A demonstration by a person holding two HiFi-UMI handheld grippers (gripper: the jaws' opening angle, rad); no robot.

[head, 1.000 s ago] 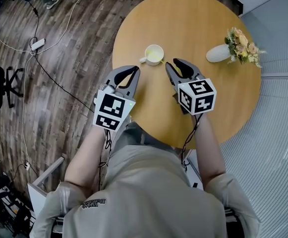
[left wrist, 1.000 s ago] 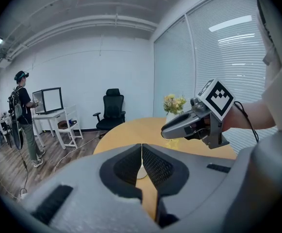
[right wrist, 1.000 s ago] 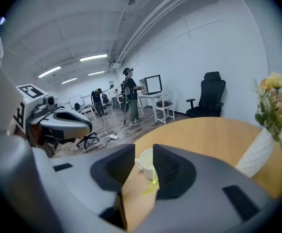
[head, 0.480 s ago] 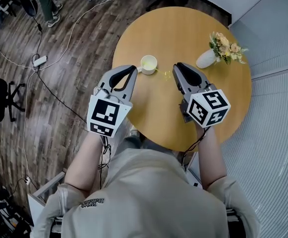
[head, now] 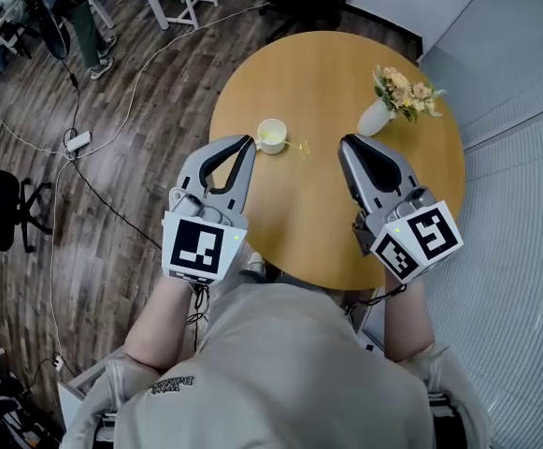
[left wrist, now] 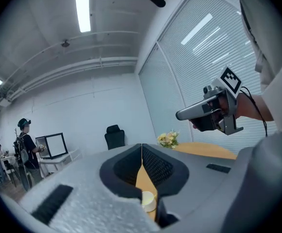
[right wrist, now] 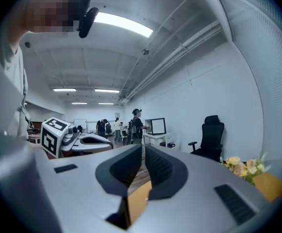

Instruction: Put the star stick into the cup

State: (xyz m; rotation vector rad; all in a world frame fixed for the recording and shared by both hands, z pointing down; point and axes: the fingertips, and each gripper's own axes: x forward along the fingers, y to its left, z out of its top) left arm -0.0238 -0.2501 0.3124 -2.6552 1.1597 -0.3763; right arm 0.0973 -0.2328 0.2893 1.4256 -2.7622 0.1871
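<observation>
The left gripper (head: 247, 142) and right gripper (head: 349, 142) are hovering at the round desk (head: 346, 73), each with its fingers pressed together, gripping nothing. The star stick (head: 299, 146) is lying on the desk just beside the cup (head: 271, 136), between the two grippers' tips.

I counted one round bench (head: 327, 73) bearing one cup (head: 271, 136), one star stick (head: 300, 146) and one flower vase (head: 376, 118); two grippers, left gripper (head: 248, 140) and right gripper (head: 346, 141).
</observation>
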